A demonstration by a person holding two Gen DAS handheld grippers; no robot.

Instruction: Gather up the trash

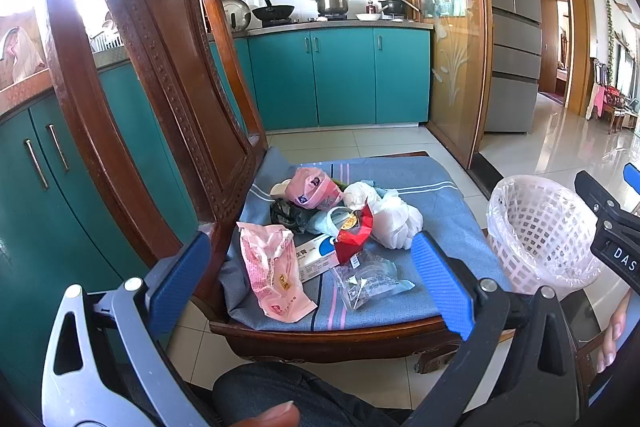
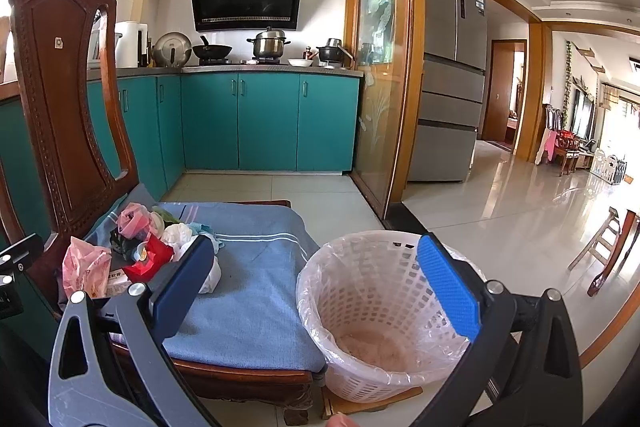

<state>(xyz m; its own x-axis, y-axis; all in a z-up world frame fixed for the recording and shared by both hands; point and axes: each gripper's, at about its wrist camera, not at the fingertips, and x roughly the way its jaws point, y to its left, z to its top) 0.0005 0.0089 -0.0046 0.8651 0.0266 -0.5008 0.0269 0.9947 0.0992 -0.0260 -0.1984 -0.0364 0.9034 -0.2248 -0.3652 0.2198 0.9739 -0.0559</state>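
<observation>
A pile of trash lies on the blue cushion [image 1: 420, 187] of a wooden chair: a pink wrapper [image 1: 272, 275], a clear packet [image 1: 368, 285], a white and blue box [image 1: 316, 257], a red packet [image 1: 354, 235], crumpled white plastic [image 1: 394, 217] and a pink bag [image 1: 314, 189]. My left gripper [image 1: 312, 283] hovers open just before the pile, with nothing between its fingers. My right gripper [image 2: 316, 287] is open and empty above the pink lined wastebasket [image 2: 376, 311], which stands on the floor right of the chair. The same pile [image 2: 140, 251] shows at the left of the right wrist view.
The chair's tall carved back [image 1: 160, 87] rises at the left. Teal cabinets [image 1: 340, 75] and a stove with pots line the far wall. A glass door [image 1: 452, 39] and a grey fridge [image 1: 512, 27] stand to the right. A person's knee [image 1: 280, 395] is below the chair.
</observation>
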